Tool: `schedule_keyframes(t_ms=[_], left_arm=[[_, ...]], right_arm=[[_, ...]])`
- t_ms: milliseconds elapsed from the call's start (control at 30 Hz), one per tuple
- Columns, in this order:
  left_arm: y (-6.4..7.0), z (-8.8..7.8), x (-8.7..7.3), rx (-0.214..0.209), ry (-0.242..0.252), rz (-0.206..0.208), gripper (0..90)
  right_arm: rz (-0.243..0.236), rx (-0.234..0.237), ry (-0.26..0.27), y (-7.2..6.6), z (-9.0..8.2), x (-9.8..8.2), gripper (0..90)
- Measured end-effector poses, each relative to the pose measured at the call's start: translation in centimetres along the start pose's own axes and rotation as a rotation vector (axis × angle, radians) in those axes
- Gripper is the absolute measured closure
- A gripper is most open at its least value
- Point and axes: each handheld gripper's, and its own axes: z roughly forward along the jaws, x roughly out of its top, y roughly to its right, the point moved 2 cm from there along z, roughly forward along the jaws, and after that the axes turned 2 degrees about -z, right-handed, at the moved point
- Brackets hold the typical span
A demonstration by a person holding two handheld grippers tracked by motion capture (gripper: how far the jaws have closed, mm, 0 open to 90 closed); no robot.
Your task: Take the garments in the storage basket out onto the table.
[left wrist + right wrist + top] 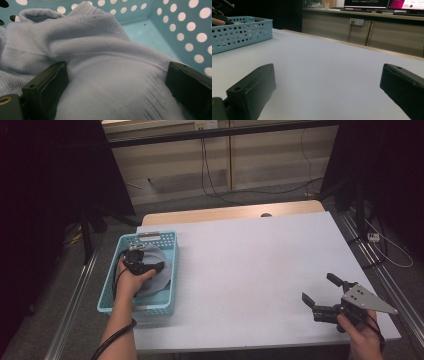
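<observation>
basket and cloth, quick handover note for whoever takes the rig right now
Left tongs: open, down in the blue basket, jaws on either side of a fold of the pale blue cloth, not yet shut on it.
Right tongs: open, holding nothing, over the white table near its front right corner.
Done: left tongs are placed at the cloth.
Left: probably shut on the fold and lift the cloth out; nothing lies on the table yet.

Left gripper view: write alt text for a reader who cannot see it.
The left tool stands open with its two black jaws pressed down on either side of a bulge in a crumpled pale blue knitted cloth. The cloth lies inside a turquoise plastic basket with round holes, part of whose floor shows bare behind it.
</observation>
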Motion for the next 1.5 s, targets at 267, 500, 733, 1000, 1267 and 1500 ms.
schedule_keyframes(t_ms=[267, 500, 733, 1000, 1267, 1500], left_arm=[[0.1, 0.1, -0.1, 0.007, -0.011, -0.018, 6.5], [0.0, -0.1, 0.2, 0.007, -0.035, -0.035, 11.0], [0.1, -0.3, 0.2, 0.018, -0.041, -0.060, 16.3], [0.1, -0.7, 0.5, 0.027, -0.084, -0.095, 26.3], [-0.1, -1.4, 0.5, 0.007, -0.104, -0.127, 42.4], [-0.5, -1.8, 0.5, -0.041, -0.122, -0.178, 60.7]], right_arm=[[-0.005, 0.008, -0.006, -0.4, 0.1, 0.0, 0.0], [-0.005, 0.010, -0.009, -0.4, 0.2, -0.1, 0.0], [-0.011, 0.009, -0.005, -0.4, 0.1, 0.0, 0.0], [-0.005, 0.004, -0.004, -0.3, 0.1, 0.0, 0.0], [-0.006, 0.008, -0.001, -0.3, 0.1, 0.0, 0.0], [-0.007, 0.009, -0.002, -0.3, 0.2, 0.1, 0.0]])
